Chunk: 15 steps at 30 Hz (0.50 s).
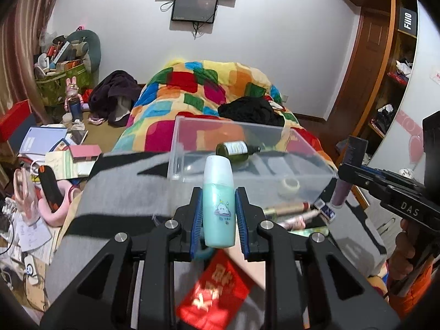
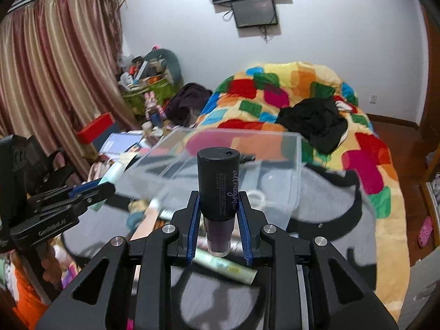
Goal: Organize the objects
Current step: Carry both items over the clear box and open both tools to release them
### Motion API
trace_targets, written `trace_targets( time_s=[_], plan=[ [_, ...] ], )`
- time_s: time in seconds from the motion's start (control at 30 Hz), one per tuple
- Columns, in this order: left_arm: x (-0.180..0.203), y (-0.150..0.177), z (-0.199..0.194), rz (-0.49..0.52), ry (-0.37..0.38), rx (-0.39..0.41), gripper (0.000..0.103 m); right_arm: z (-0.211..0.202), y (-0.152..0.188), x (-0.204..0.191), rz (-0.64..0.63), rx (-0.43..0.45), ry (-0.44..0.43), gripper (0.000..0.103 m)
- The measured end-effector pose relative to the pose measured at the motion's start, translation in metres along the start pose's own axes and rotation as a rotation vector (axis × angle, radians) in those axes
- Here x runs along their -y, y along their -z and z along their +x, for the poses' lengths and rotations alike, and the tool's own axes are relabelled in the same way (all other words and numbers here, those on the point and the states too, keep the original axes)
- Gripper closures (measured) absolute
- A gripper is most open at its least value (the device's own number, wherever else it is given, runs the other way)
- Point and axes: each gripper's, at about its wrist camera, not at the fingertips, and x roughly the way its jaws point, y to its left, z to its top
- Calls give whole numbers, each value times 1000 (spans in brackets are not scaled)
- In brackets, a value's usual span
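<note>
— Where are your two bottles?
— Your teal bottle (image 1: 219, 202) stands upright at centre frame, clamped between the left gripper (image 1: 219, 214) jaws. Your dark bottle (image 2: 218, 192), cap up, is clamped the same way in the right gripper (image 2: 219, 216).

— And the clear bin (image 1: 192, 143)?
— It lies straight ahead of both, just above the bottles in frame, open side up on the bed. Neither hand looks clearly nearer; both are held level and pointing forward.

Even, soft indoor light; white wall (image 1: 275, 55) bright. Fisheye bends edges, corners black. Lower frame blurs, red packet (image 1: 214, 294) smeared.
</note>
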Motion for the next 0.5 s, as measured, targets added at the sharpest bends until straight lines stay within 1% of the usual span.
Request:
trace_targets(
  time_s=[0.2, 0.33, 0.5],
  plan=[
    [0, -19, 18, 12, -5, -4, 80, 16, -19, 3, 6, 9, 53, 80],
    [-3, -28, 31, 9, -10, -20, 80, 30, -27, 3, -10, 6, 100, 80],
    [-6, -36, 53, 4, -17, -52, 80, 54, -33, 3, -19, -33, 122, 80]
  ],
)
